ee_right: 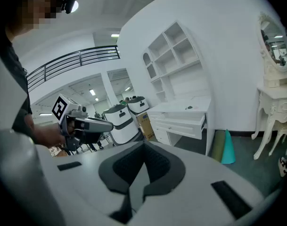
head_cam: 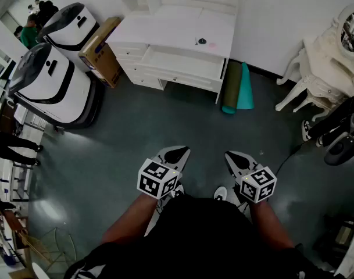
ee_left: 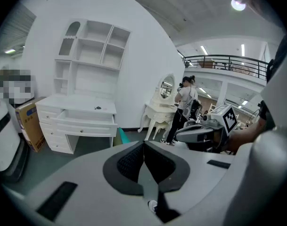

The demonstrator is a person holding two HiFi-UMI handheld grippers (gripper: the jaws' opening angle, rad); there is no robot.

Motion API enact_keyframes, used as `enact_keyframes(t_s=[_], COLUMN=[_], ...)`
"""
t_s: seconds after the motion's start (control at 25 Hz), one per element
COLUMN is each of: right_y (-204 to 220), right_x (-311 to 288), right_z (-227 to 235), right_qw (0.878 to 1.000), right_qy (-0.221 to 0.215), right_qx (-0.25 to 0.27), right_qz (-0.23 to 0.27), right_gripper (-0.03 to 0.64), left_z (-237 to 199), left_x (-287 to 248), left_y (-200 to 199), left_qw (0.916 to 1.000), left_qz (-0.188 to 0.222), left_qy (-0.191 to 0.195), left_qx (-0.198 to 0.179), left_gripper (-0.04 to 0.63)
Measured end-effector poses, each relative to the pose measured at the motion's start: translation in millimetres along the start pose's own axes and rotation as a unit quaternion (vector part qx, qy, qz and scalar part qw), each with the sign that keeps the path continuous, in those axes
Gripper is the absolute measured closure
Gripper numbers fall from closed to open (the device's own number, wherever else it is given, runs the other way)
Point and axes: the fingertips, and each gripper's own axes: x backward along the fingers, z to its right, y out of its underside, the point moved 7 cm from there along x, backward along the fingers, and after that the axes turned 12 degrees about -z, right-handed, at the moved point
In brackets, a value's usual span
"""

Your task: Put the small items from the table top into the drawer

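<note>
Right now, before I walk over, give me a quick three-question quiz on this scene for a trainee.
1. True or false: the drawer is pulled open.
2. What stands on the floor against one end of the desk? A: a bucket. B: two rolled mats. C: a ladder.
3. Fill in: the left claw and the right claw are both empty and ____.

Key: 1 true; 2 B; 3 shut.
</note>
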Motion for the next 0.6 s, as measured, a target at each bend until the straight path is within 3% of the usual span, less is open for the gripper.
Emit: enact_keyframes(t_s=[0.6], right_y=[-2.2], right_x=[0.9], right_z=[-5.4], right_qw=[1.0], right_qy=[0.005], right_qx=[-0.005], right_qz=[0.014], right_gripper=[0.591], left_z=[-1.1], left_x=[2.8], left_y=[-0.3], left_qw=[1.0], left_qz=[0.002], left_qy=[0.003], left_qx=[-0.004], left_gripper=[0.584])
